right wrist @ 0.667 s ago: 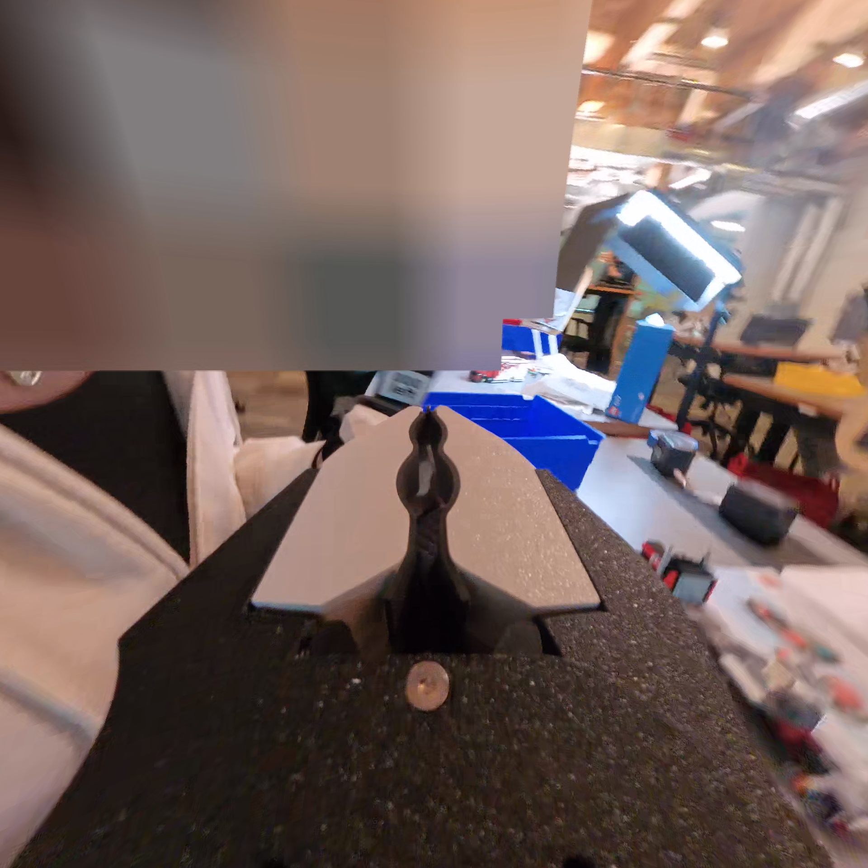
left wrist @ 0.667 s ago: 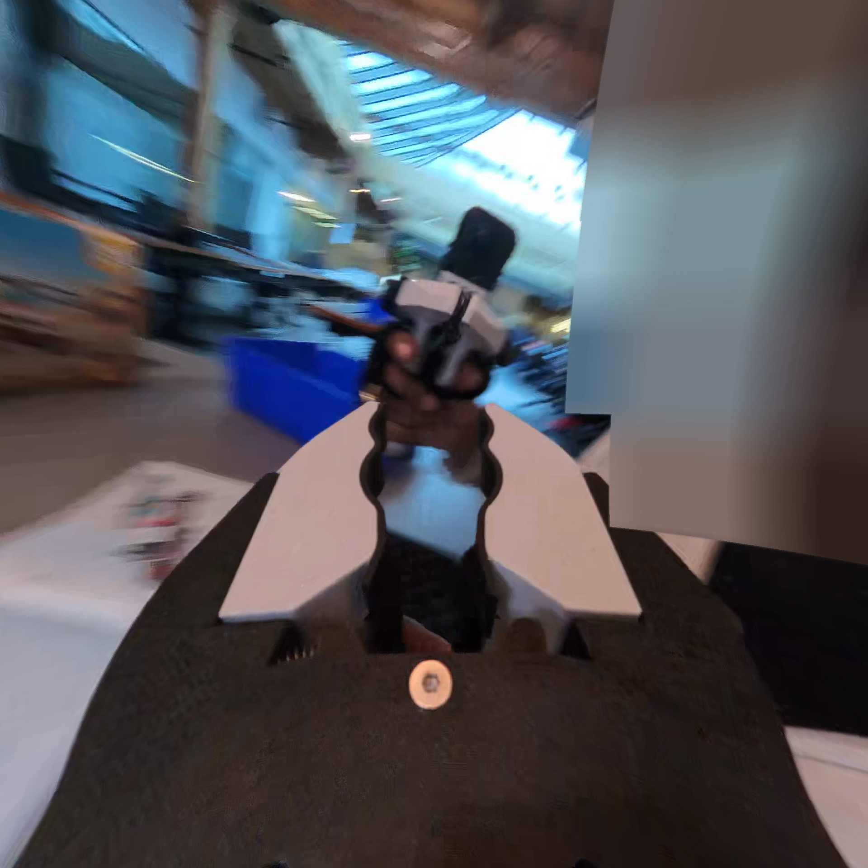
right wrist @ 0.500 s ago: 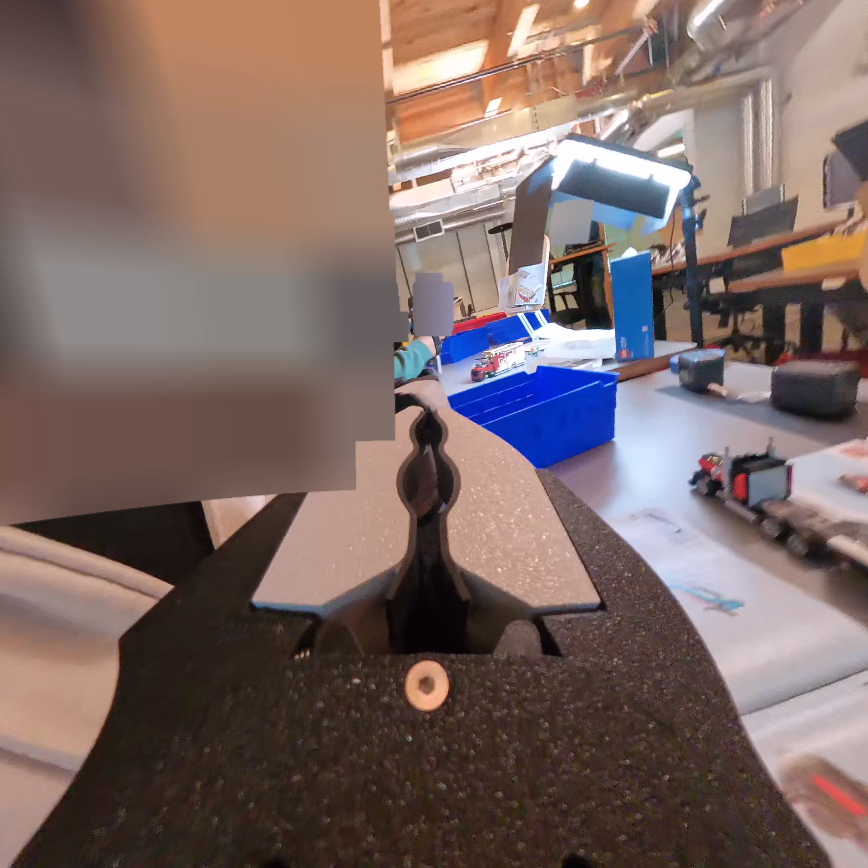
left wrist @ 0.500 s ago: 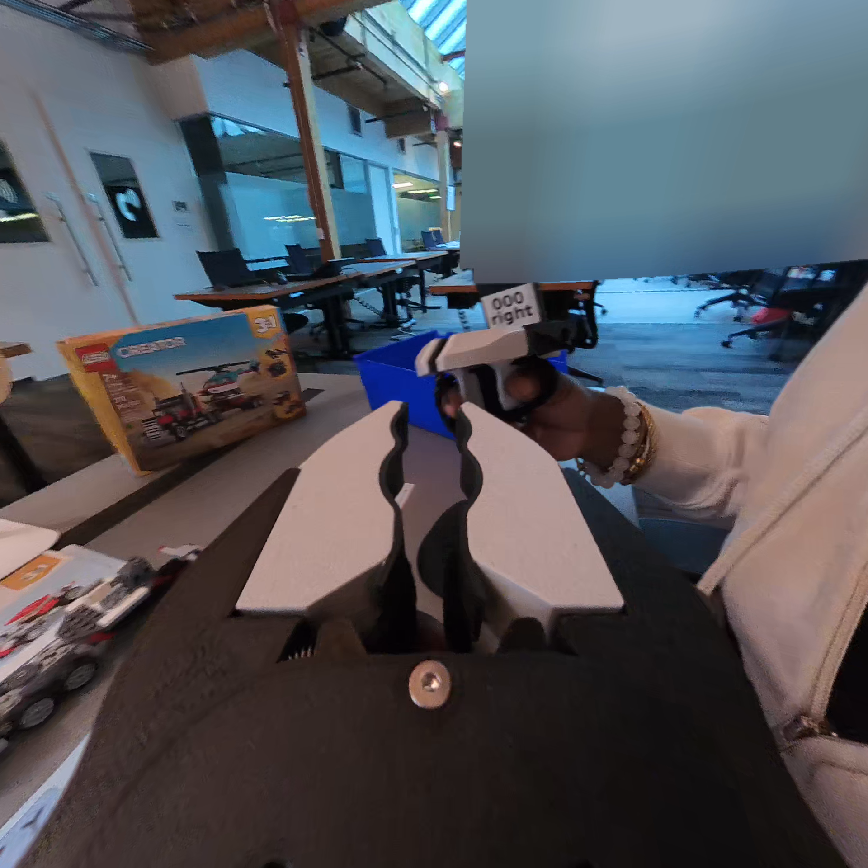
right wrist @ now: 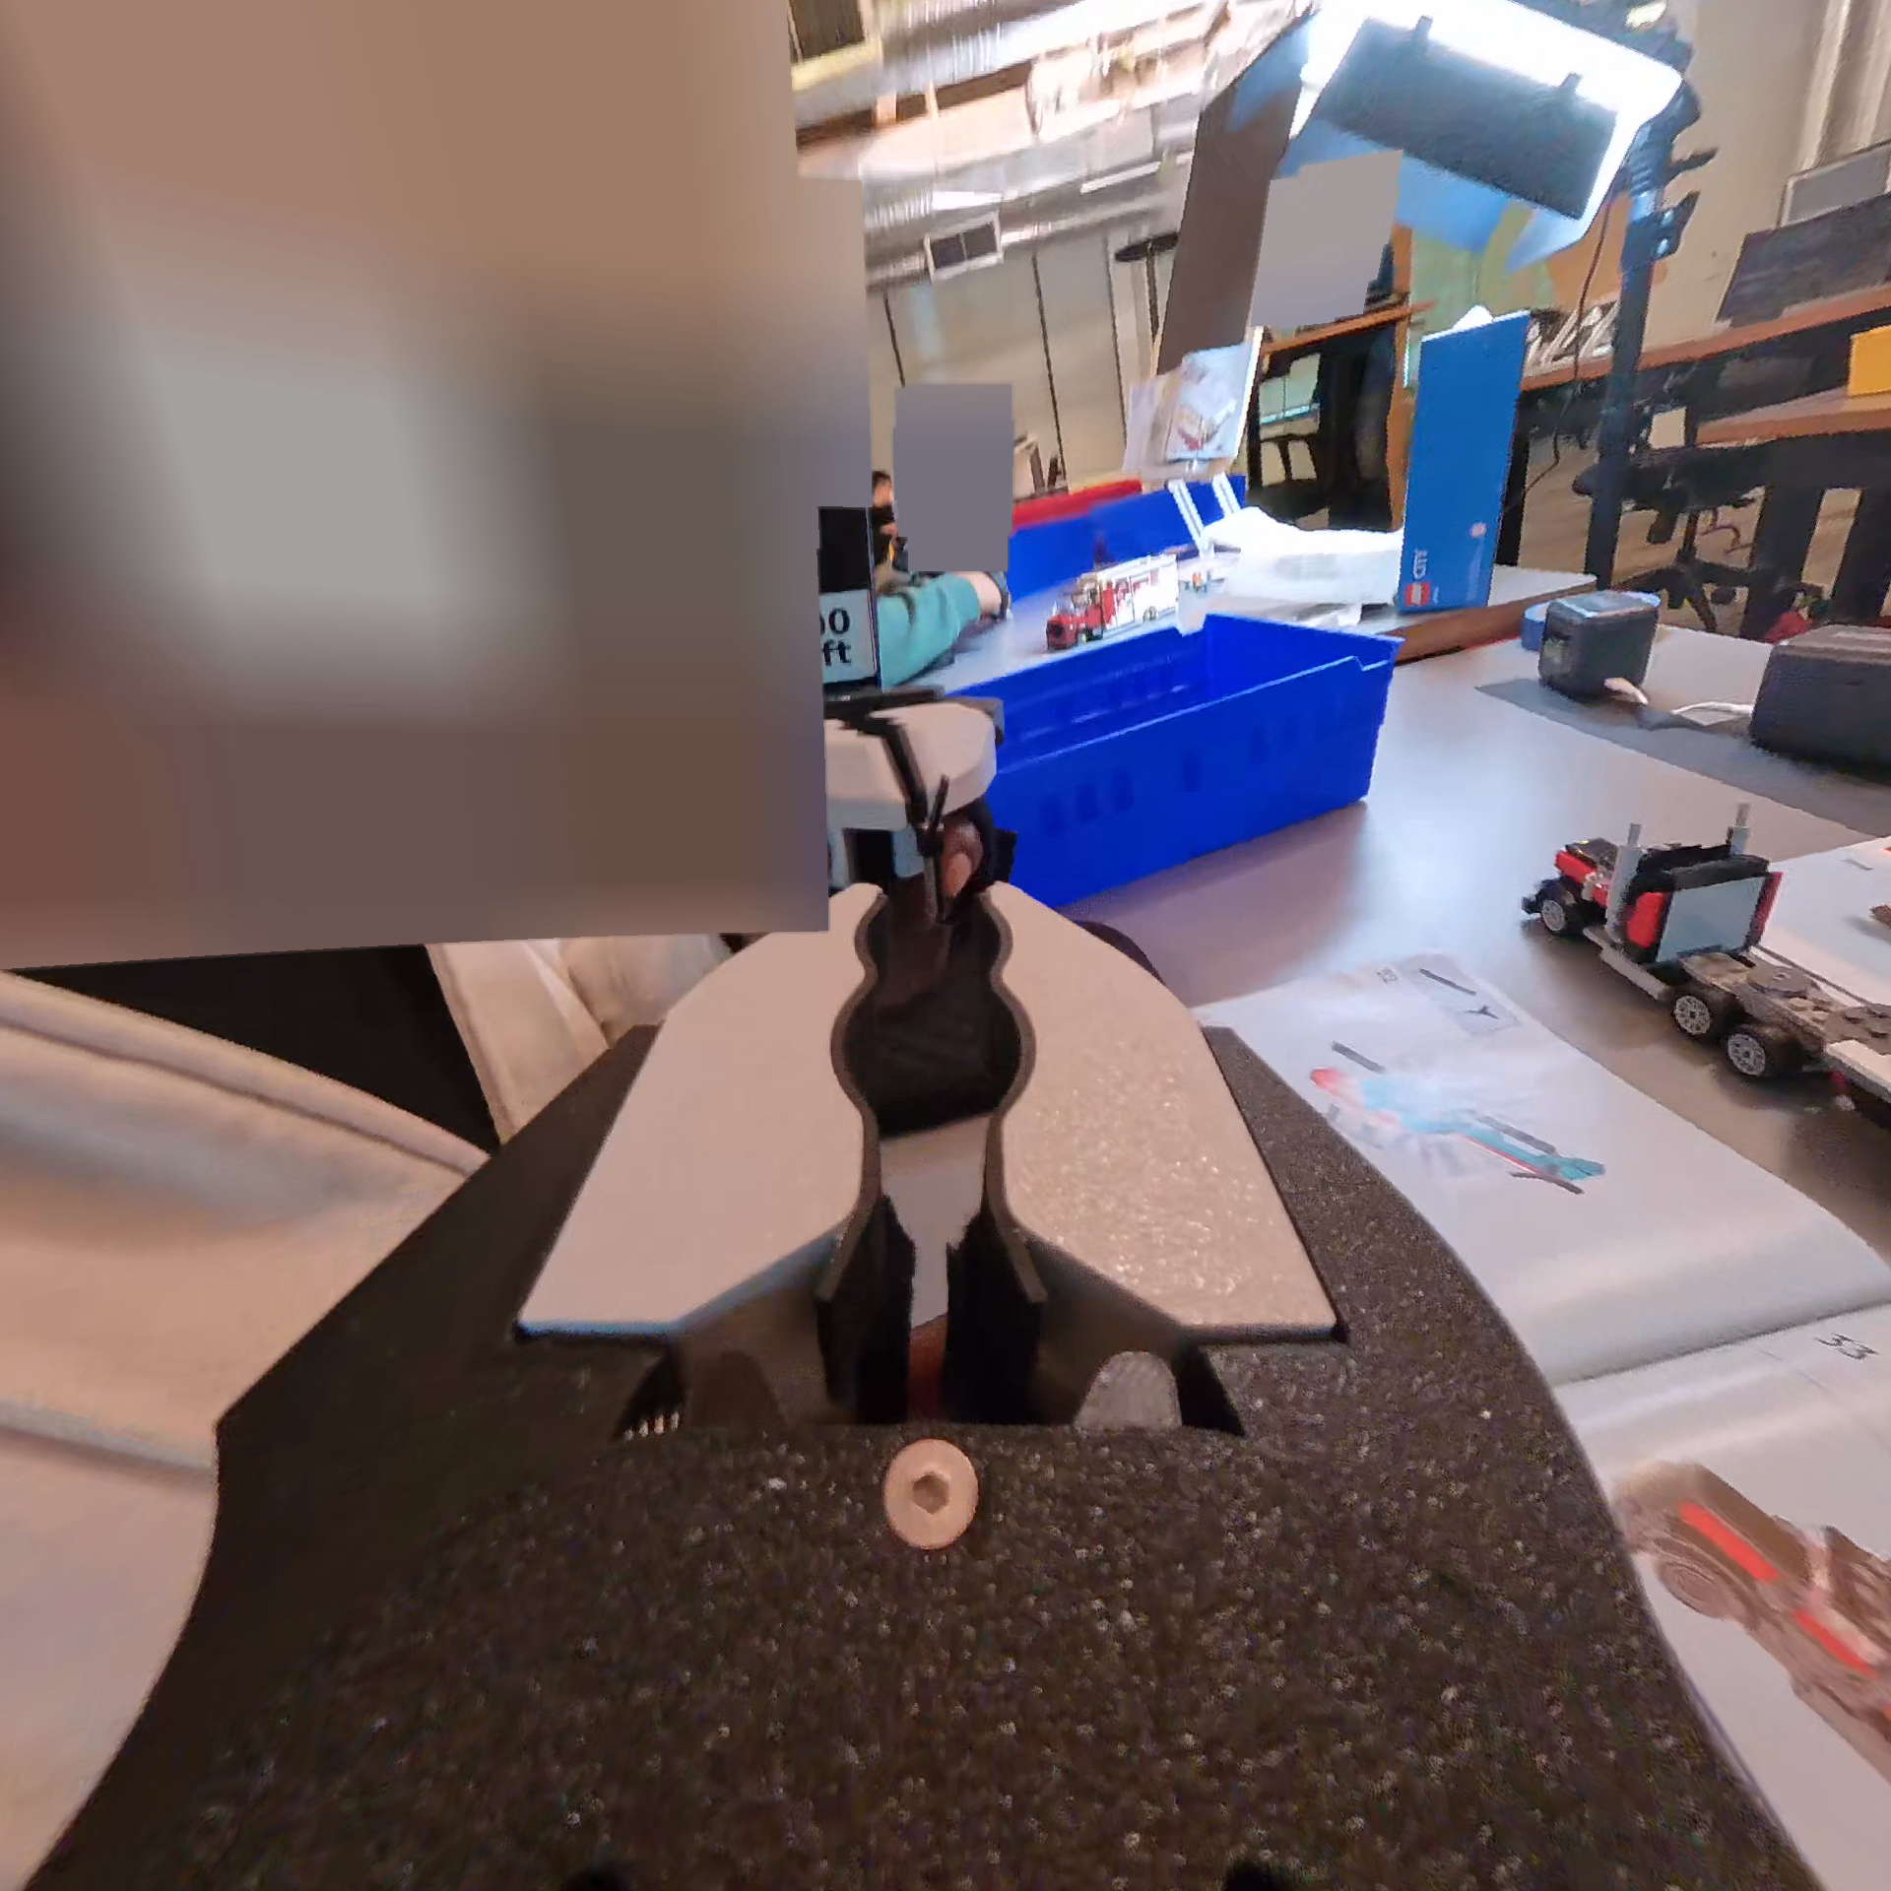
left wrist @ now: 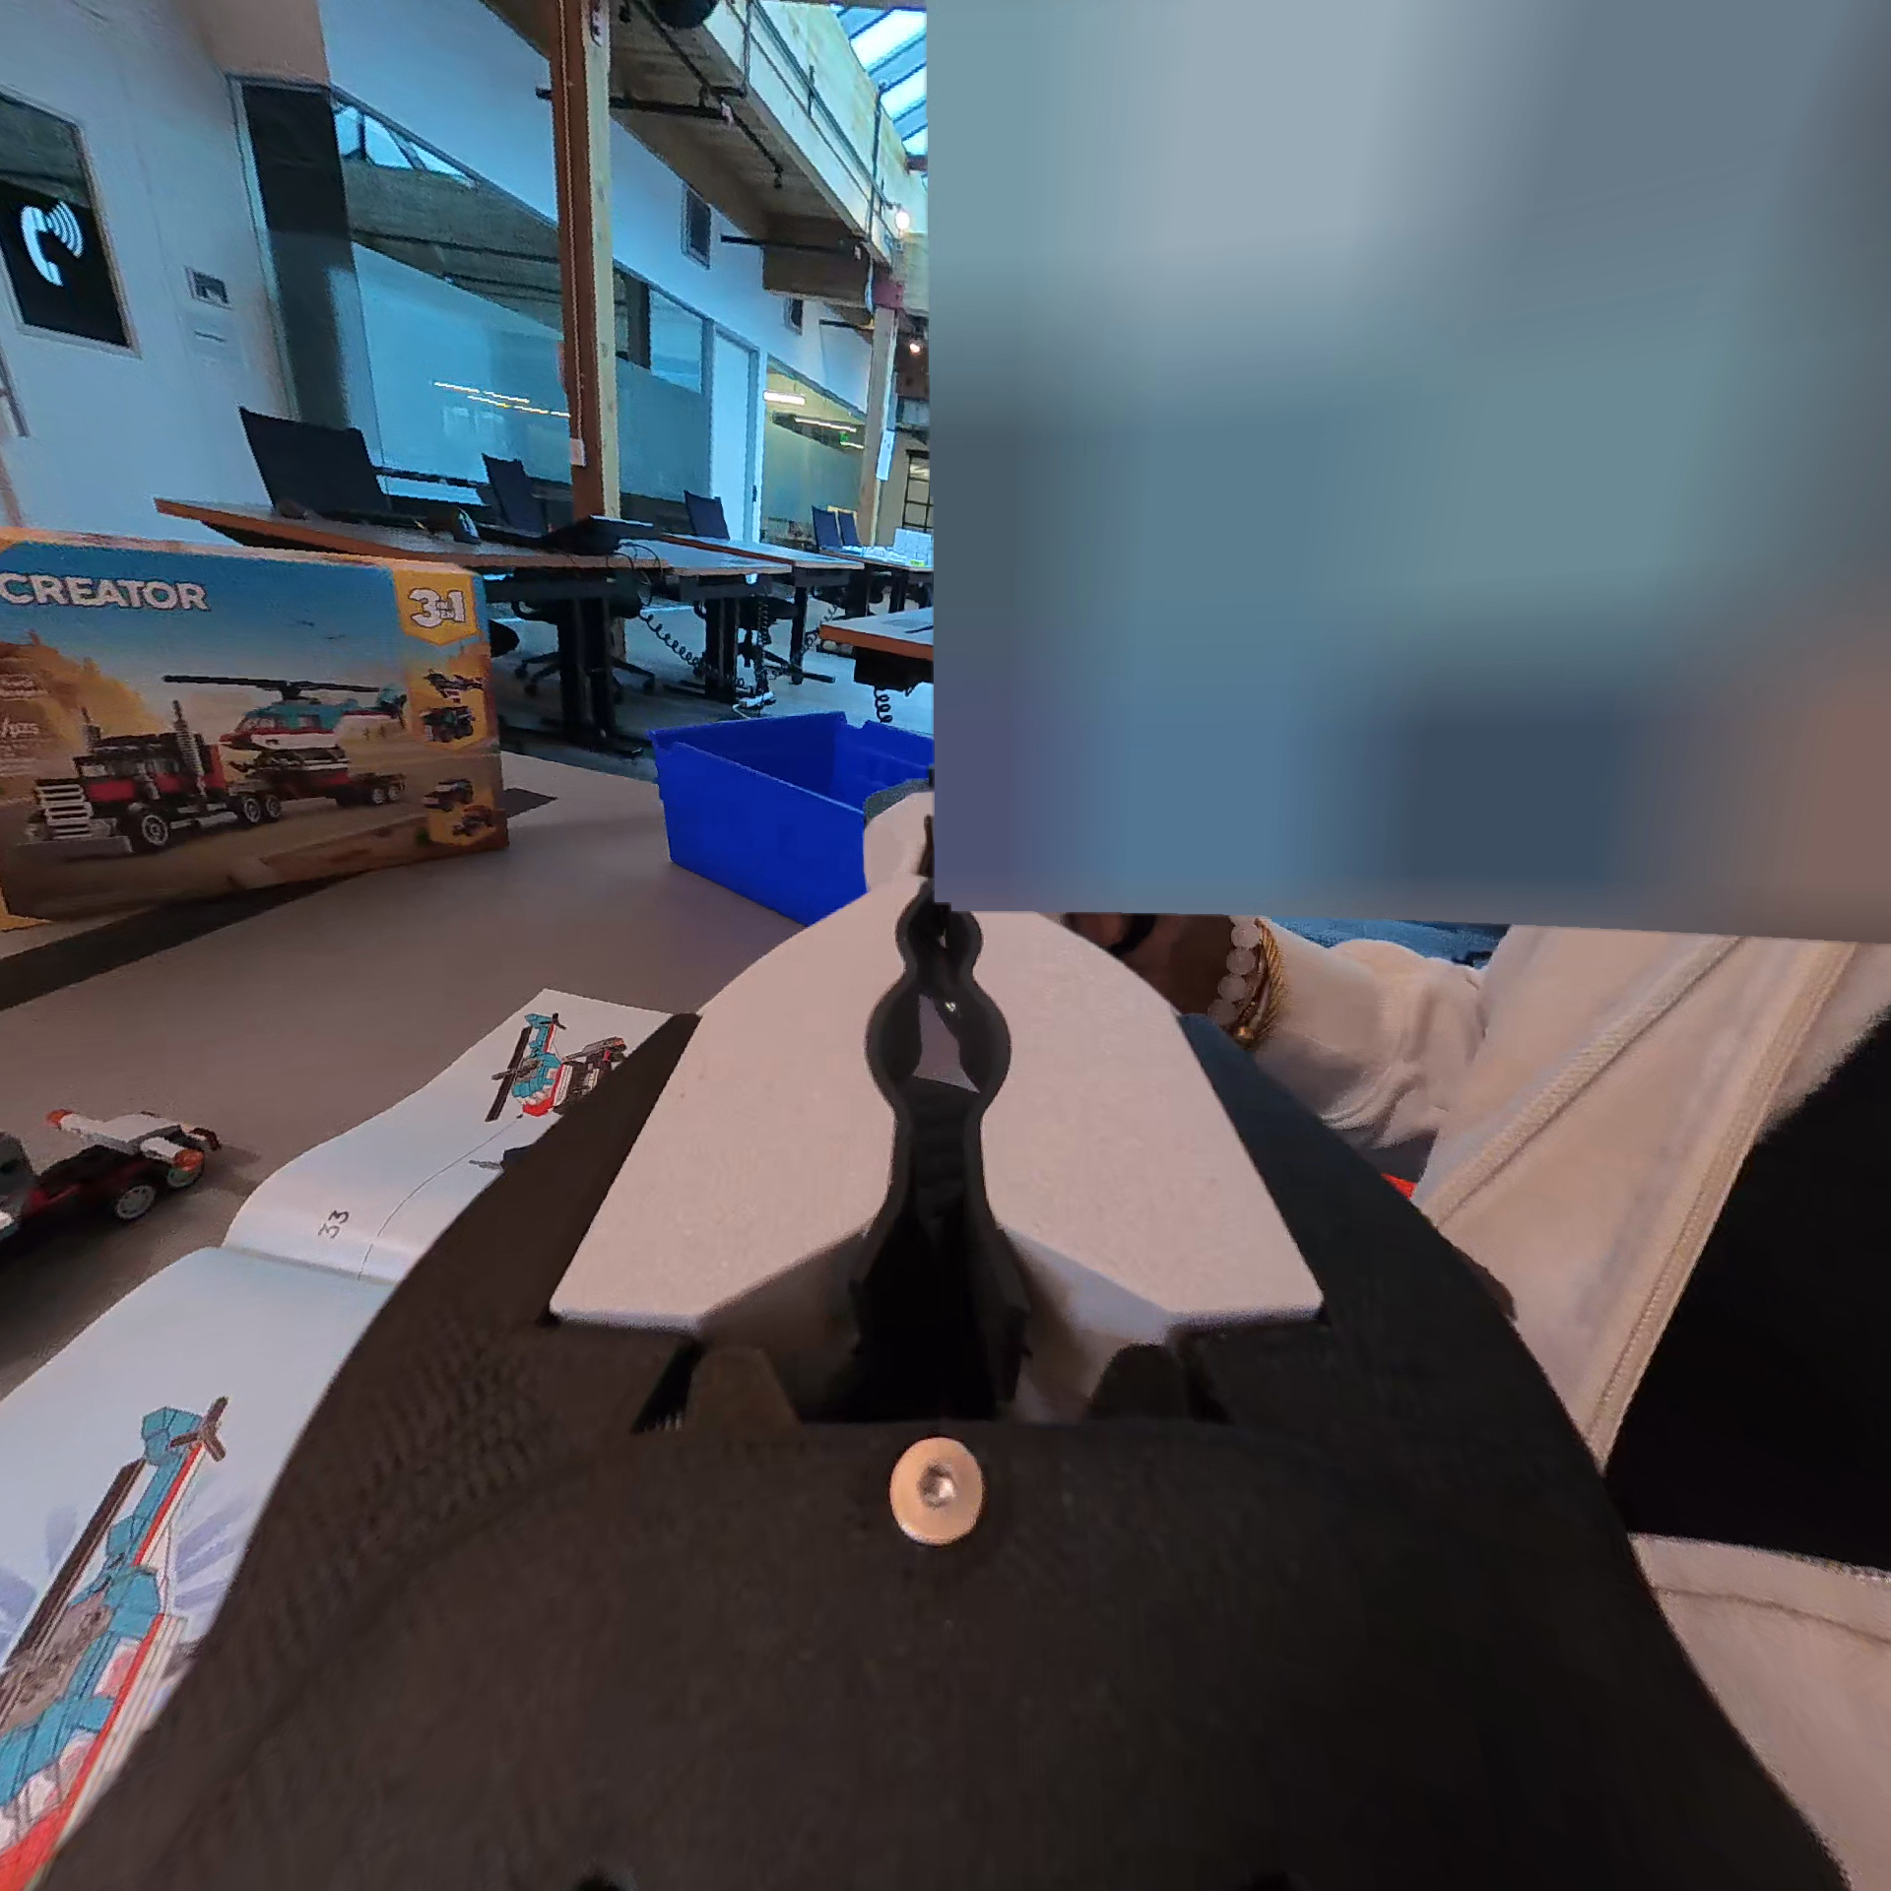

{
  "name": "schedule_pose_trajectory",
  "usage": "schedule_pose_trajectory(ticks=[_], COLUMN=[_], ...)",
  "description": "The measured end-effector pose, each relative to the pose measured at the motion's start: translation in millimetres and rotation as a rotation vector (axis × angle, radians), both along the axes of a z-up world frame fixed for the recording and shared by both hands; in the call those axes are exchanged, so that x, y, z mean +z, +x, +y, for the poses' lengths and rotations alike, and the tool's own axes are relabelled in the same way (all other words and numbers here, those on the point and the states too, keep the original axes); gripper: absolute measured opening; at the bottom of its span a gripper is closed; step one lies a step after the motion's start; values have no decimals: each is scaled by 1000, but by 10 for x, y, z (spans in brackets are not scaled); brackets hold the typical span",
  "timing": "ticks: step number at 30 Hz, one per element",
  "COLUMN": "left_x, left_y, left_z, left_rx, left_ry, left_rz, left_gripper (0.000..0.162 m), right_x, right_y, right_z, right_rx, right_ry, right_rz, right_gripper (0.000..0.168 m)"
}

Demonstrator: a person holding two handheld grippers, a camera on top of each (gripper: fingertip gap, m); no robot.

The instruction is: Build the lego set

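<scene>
Left gripper (left wrist: 936, 921) fingers closed, empty; right gripper (right wrist: 933, 921) slightly parted.

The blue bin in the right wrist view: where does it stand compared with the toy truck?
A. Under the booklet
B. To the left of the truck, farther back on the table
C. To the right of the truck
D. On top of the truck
B: the blue bin stands left of the truck and farther back on the table.

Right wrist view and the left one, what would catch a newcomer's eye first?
The blue bin stands out at mid-table, just beyond the right gripper, whose jaws stand slightly apart. The red and black lego truck sits at right beside the open instruction booklet. In the left wrist view, the set's picture box stands upright at left.
</scene>
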State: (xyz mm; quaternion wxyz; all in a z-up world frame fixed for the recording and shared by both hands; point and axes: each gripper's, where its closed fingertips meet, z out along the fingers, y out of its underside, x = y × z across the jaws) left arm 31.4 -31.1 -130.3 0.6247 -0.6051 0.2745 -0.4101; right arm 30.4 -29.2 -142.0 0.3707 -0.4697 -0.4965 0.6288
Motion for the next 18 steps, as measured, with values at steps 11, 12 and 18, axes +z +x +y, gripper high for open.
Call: schedule_pose_trajectory(ticks=[11, 12, 18], left_x=[-150, -176, -499], left_y=[25, 24, -365], left_z=[26, 30, 164], left_rx=[-19, -21, 68], left_ry=[-10, -18, -125], left_rz=[49, 56, 361], left_gripper=[1, 1, 39], right_x=[-113, -132, -684], right_y=[-65, -63, -40], right_z=[-21, -18, 113], right_rx=[67, 72, 110], right_ry=[55, 63, 246], right_rz=[-31, -34, -267], right_gripper=[3, 3, 1])
